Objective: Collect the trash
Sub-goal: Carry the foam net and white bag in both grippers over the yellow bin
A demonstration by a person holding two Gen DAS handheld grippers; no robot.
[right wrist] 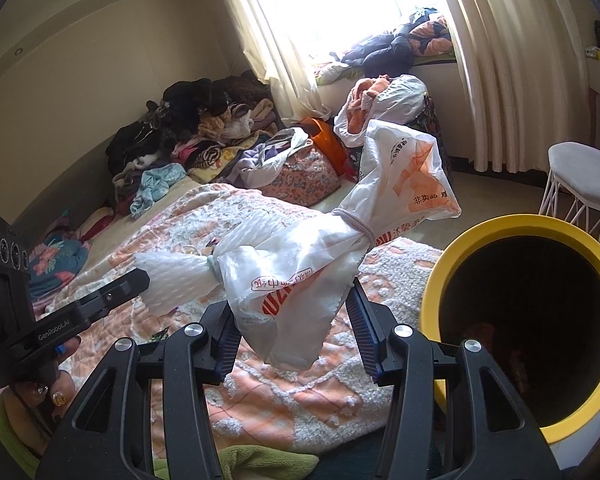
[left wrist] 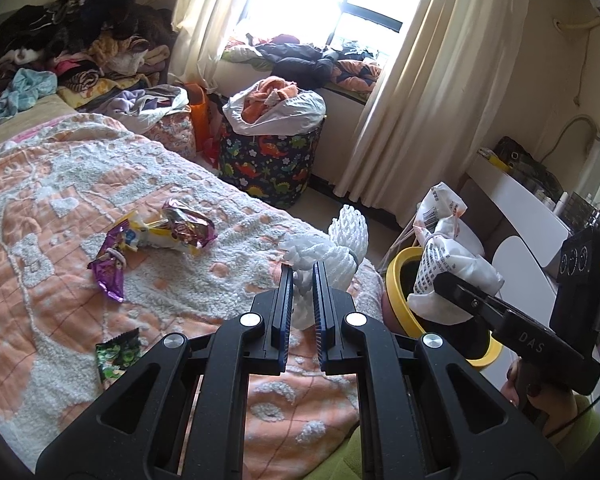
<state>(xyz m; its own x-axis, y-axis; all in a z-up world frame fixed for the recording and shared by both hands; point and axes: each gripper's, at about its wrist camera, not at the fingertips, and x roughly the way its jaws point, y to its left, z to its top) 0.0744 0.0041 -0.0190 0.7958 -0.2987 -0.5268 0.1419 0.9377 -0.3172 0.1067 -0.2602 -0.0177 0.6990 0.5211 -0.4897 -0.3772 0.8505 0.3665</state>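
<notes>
My left gripper [left wrist: 303, 270] is shut on a white foam net [left wrist: 346, 236], held up over the bed's corner. The net [right wrist: 176, 280] shows again in the right wrist view, at the tip of the left gripper [right wrist: 140, 280]. My right gripper [right wrist: 292, 304] is shut on a white plastic bag with orange print [right wrist: 380, 208], tied with a band and standing up from the jaws. Just right of it is a yellow-rimmed bin [right wrist: 432, 280] with a dark inside. From the left wrist view, the right gripper [left wrist: 440, 280] and bag [left wrist: 444, 248] hang over the bin [left wrist: 396, 280].
Purple-and-yellow snack wrappers [left wrist: 160, 236] and a green wrapper [left wrist: 118, 354] lie on the peach-and-white blanket [left wrist: 60, 200]. A dinosaur-print hamper [left wrist: 272, 160] stands by the window, clothes [left wrist: 80, 40] are piled at the bed's far end, and a white stool [right wrist: 584, 184] stands behind the bin.
</notes>
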